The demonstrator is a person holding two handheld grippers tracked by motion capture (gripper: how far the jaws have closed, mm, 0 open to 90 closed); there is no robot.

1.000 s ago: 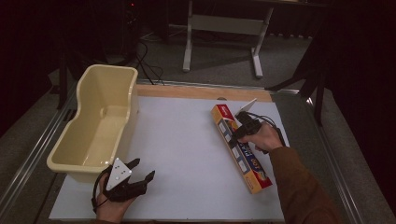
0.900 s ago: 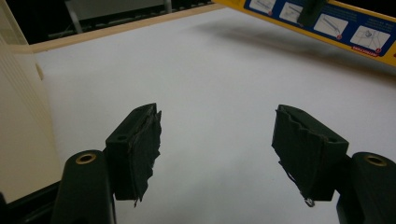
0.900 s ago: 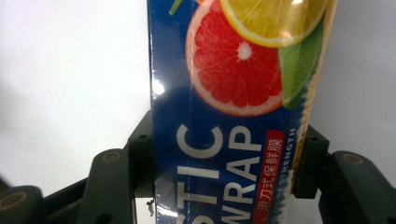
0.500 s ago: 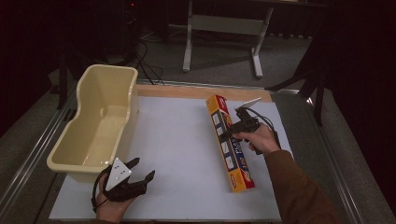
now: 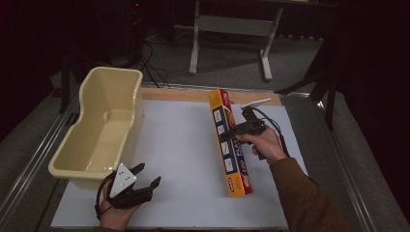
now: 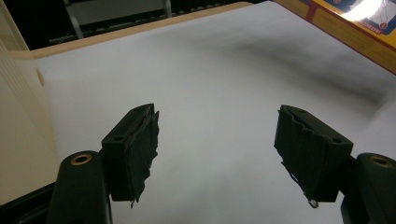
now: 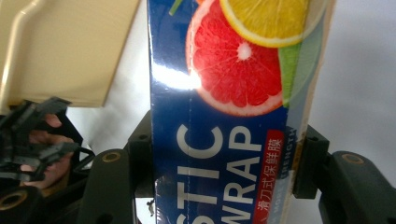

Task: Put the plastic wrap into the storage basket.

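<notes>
Right gripper (image 5: 231, 133) holds the long box of plastic wrap (image 5: 230, 142) near its middle, with one jaw pressed on each long side, as the right gripper view shows on the box (image 7: 224, 107). The box is lifted off the white table (image 5: 183, 145), with its far end higher than its near end. Its long line runs from the far side of the table toward the person. The yellow tub (image 5: 104, 128) sits well apart to the left of the box, and it looks empty inside. The tub's long side runs about the same way as the box, so the box could go in lengthwise after a move to the left. Left gripper (image 5: 145, 182) rests just beside the tub's near end, with its jaws spread wide and nothing between them. It is nearer to the tub, but the right one has the box.
</notes>
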